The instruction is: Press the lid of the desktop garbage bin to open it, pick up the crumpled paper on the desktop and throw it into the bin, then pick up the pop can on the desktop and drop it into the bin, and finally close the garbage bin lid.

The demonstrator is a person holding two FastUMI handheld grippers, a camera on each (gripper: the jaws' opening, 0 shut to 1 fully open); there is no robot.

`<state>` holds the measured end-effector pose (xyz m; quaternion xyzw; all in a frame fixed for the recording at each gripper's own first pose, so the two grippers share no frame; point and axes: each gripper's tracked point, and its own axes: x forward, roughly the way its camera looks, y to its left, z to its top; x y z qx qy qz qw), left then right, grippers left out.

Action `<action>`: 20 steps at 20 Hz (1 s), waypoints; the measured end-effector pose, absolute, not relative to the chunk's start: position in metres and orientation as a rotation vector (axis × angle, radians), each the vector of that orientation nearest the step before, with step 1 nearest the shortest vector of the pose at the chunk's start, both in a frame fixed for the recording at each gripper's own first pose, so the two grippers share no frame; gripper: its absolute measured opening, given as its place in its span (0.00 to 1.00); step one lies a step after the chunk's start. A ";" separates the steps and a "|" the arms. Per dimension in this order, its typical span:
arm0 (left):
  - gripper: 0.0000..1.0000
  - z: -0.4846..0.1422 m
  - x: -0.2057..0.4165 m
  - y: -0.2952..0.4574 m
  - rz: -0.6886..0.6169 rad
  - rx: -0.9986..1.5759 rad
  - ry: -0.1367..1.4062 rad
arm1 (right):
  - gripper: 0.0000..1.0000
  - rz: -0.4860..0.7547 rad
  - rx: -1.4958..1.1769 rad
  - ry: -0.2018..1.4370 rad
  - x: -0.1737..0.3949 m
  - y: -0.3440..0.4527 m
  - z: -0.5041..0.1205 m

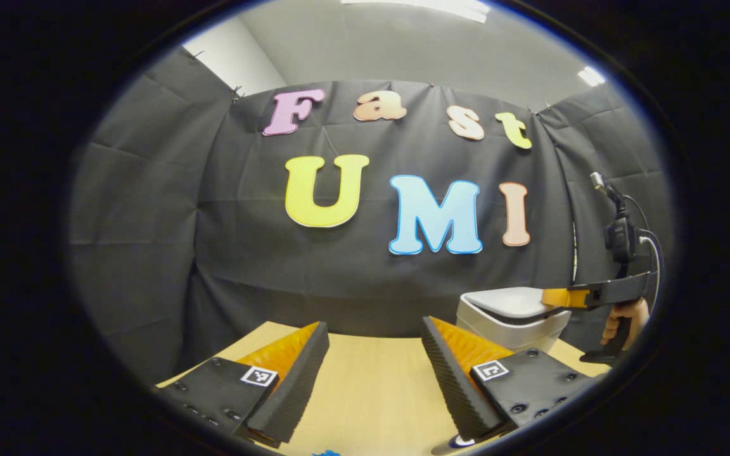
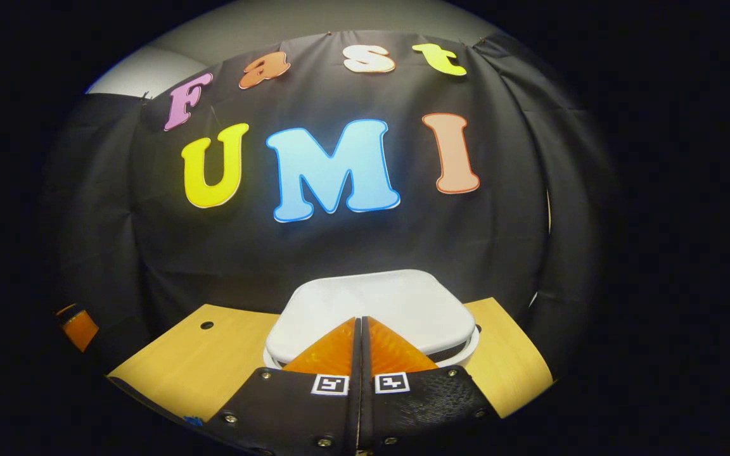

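A small white garbage bin stands at the table's right back, its lid down. In the right gripper view my right gripper is shut with nothing in it, its fingertips resting at the lid's near edge. The left gripper view shows that same gripper from the side, tips on the lid, held by a hand. My left gripper is open above the wooden table, to the left of the bin, nothing between its fingers.
The light wooden table runs under both grippers, with a small hole in it left of the bin. Black cloth walls close the back and sides. A small blue scrap peeks in at the bottom edge.
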<state>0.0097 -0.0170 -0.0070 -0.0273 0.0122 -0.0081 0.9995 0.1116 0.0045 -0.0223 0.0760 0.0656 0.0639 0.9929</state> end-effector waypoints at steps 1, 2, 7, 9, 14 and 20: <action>1.00 -0.008 0.008 -0.018 -0.014 -0.059 0.024 | 0.01 0.126 0.133 0.109 0.111 0.004 -0.013; 1.00 -0.007 0.006 -0.019 -0.012 -0.062 0.023 | 0.01 0.125 0.113 0.093 0.110 0.005 -0.008; 1.00 -0.009 -0.004 -0.018 0.004 -0.064 0.024 | 0.01 0.143 0.070 0.005 0.098 0.012 0.023; 1.00 -0.009 -0.006 -0.018 0.010 -0.072 0.028 | 0.01 0.151 0.057 -0.002 0.095 0.014 0.024; 1.00 -0.011 -0.011 -0.015 0.022 -0.074 0.029 | 0.01 0.167 0.030 -0.015 0.081 0.019 0.027; 1.00 -0.015 -0.015 -0.008 0.030 -0.059 0.035 | 0.03 0.206 0.033 -0.018 0.061 0.034 0.020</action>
